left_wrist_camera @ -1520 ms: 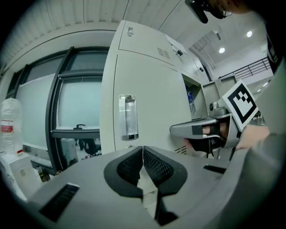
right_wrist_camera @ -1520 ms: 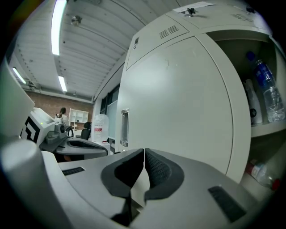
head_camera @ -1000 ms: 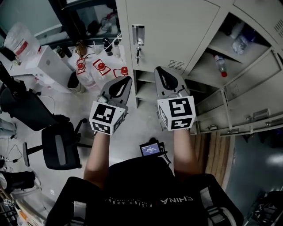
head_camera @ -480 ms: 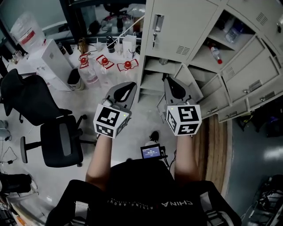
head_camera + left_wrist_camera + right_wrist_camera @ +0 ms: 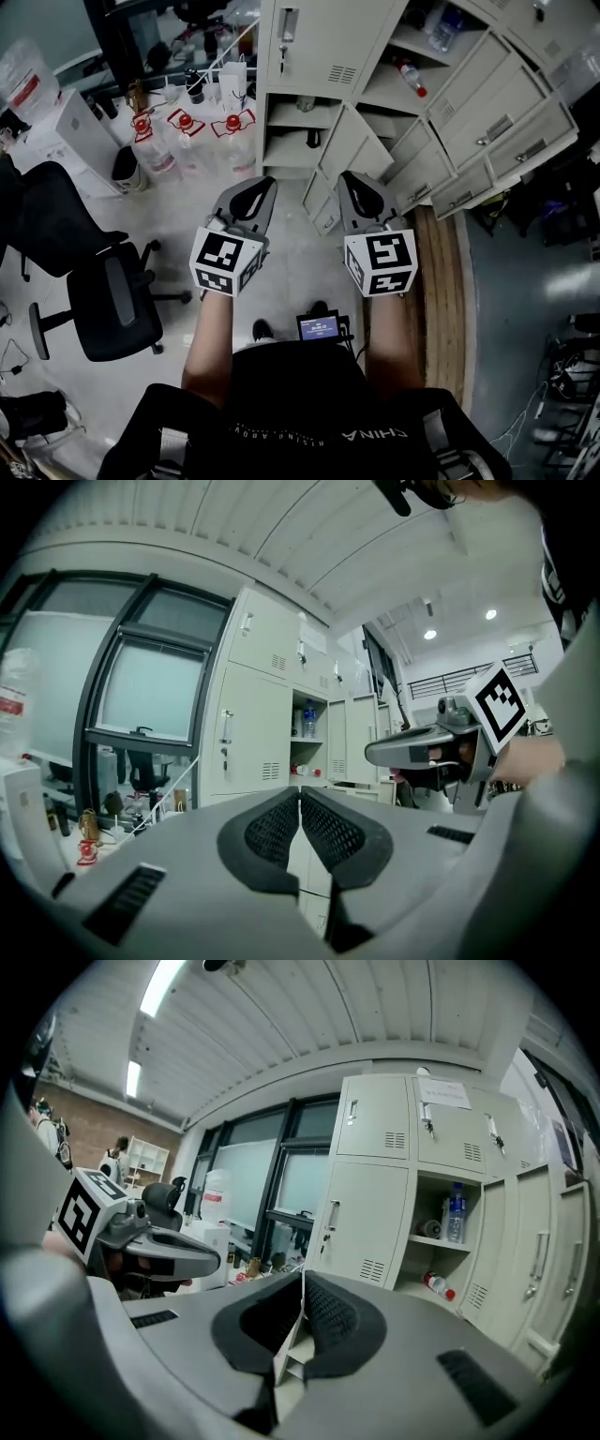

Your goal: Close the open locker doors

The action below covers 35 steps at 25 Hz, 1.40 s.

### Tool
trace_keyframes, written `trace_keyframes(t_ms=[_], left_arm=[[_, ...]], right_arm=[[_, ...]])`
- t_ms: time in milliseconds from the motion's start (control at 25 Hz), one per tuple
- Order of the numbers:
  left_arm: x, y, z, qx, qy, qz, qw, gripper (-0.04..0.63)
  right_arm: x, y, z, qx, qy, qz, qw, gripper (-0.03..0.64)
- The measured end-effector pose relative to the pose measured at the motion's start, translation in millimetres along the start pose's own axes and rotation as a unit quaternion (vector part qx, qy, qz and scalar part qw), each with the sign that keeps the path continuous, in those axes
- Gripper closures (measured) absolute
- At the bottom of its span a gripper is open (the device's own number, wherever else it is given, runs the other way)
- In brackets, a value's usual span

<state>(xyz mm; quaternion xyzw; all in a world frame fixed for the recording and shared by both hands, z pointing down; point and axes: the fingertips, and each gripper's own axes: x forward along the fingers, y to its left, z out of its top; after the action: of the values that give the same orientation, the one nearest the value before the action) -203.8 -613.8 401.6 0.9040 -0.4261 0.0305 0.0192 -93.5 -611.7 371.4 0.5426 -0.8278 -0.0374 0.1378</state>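
Note:
The pale grey lockers (image 5: pixel 309 56) stand at the top of the head view. Several doors (image 5: pixel 352 142) hang open, among them doors at the right (image 5: pixel 506 127). One open compartment (image 5: pixel 403 80) holds a red-capped bottle (image 5: pixel 410 78). Both grippers are held side by side in mid-air, short of the lockers and touching nothing. My left gripper (image 5: pixel 251 190) is shut and empty, its pads (image 5: pixel 272 832) meeting. My right gripper (image 5: pixel 356 185) is shut and empty too. The right gripper view looks at the lockers (image 5: pixel 375 1213), with an upright water bottle (image 5: pixel 457 1213) on an open shelf.
A black office chair (image 5: pixel 112 300) stands at the left. Several red-capped water jugs (image 5: pixel 183 141) sit on the floor beside the lockers, next to a white box (image 5: pixel 56 122). A small screen device (image 5: pixel 319 325) hangs at the person's waist. A wooden floor strip (image 5: pixel 441 281) runs along the right.
Both grippers and the person have drawn back from the lockers, which now look smaller and higher in the head view. Both pairs of jaws stayed shut.

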Motion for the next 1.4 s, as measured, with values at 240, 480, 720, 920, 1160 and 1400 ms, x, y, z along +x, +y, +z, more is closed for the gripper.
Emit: trace_keyframes(t_ms=[240,480,720,920,1160,1400], left_arm=[[17.0,-38.2,-1.2,0.005,0.015,-0.009,0.9998,0.572],[51.2,-87.7,2.8,-0.051,0.004,-0.023,0.9984,0.572],[66.9,-108.5,18.2,-0.086,-0.01,-0.026,0.9959,0.573],[70.1,-113.6,29.6,-0.058,-0.01,-0.017,0.9981,0.572],[73.3,-120.3,32.0,-0.011,0.006,-0.02,0.9997,0.573],[76.4,-127.9,32.3,0.024,0.015,-0.033,0.9991,0.572]], right_arm=[[-16.6,-17.4,-7.4,-0.017,0.0,0.017,1.0,0.581],[-43.6,-57.7,-29.8,-0.018,0.009,0.052,0.998,0.581],[-53.6,-86.4,-30.5,-0.01,-0.009,0.06,0.998,0.581],[-54.8,-91.3,-23.5,-0.011,-0.022,0.064,0.998,0.58],[-56.7,-92.7,-19.4,-0.009,-0.028,0.053,0.998,0.581],[-58.9,-92.5,-21.1,-0.002,-0.026,0.037,0.999,0.58]])
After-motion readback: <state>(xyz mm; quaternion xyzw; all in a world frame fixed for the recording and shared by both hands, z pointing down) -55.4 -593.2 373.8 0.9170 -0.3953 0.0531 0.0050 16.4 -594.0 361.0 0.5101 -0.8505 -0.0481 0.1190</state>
